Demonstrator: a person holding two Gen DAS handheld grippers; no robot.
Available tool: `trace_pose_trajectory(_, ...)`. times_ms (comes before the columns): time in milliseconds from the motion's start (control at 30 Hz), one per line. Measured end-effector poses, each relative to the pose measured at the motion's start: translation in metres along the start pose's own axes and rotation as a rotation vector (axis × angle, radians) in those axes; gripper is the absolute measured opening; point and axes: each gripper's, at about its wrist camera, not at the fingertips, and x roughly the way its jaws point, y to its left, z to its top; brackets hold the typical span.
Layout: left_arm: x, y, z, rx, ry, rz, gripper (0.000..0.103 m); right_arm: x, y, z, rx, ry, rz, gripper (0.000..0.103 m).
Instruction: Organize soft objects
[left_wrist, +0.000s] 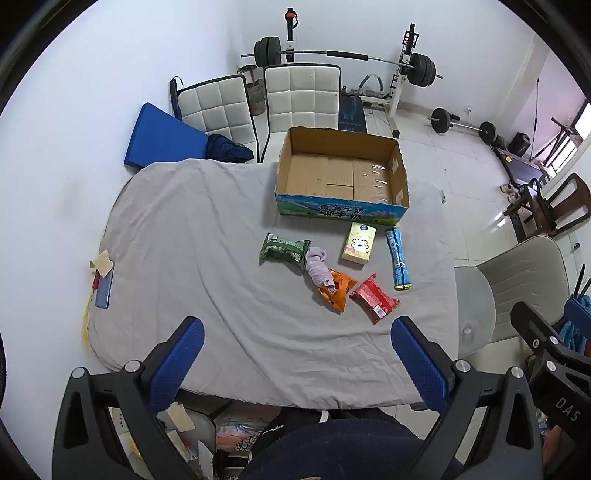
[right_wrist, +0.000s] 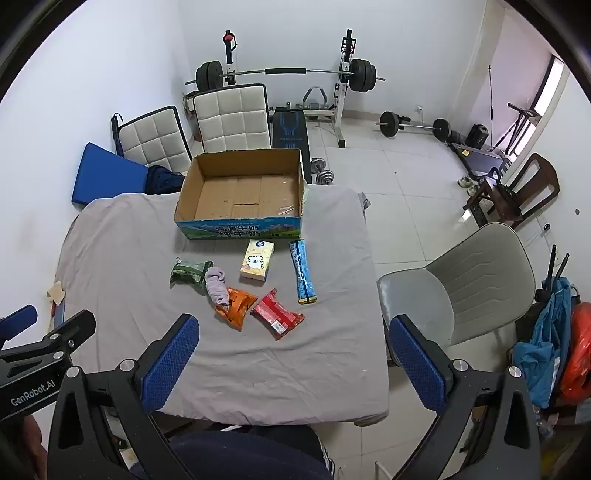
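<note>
Table, grey cloth over it, carries everything. Cardboard box stands open and empty at the far edge, printed side toward the operator.

Soft items lie in a loose cluster just in front of the box, none inside it yet:
- blue tube pack, long axis running roughly near-to-far, rightmost of the group;
- yellow tissue pack, just beside the box front;
- green pack, leftmost;
- red pack and orange pack, nearest the operator, side by side;
- lilac sock, bunched, overlapping the orange pack's far end and touching the green pack.

Left tool: fingers spread wide, nothing between them, hovering over the near table edge. Right tool: likewise spread wide and empty, at the same near edge.

Key relation: the whole cluster lies ahead of both tools, between them and the box. In the right wrist view the red pack sits almost on the centreline and closest, so the right tool looks better placed for it. The green pack lies toward the left side and suits the left tool.
</note>
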Motion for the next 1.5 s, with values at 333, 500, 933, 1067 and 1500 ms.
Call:
trace_pose_trajectory(333, -0.001, 0.002, -0.003, -0.001, -0.018, 0.007, 0.103, -0.004, 0.004, -0.002, 0.007, -0.016, -0.005, 0.103)
trace_pose_trajectory(500, -0.006, 0.003, 0.001, 0.003, -0.021, 0.013, 0.103, -0.006, 0.000, 0.001, 0.011, -0.018, -0.003, 0.103)
trace_pose_trajectory(933, -0.008, 0.001, 0.004, -0.004, -0.042, 0.011, 0.103, -0.009, -0.002, 0.003, 0.013, -0.045, -0.008, 0.103)
trace_pose_trajectory(1067, -0.009, 0.002, 0.006, -0.011, -0.051, 0.007, 0.103, -0.009, -0.002, 0.003, 0.017, -0.050, -0.012, 0.103)
trace_pose_trajectory(1500, -0.006, 0.003, 0.006, -0.011, -0.052, 0.005, 0.103, -0.008, -0.001, 0.005, 0.016, -0.050, -0.014, 0.103)
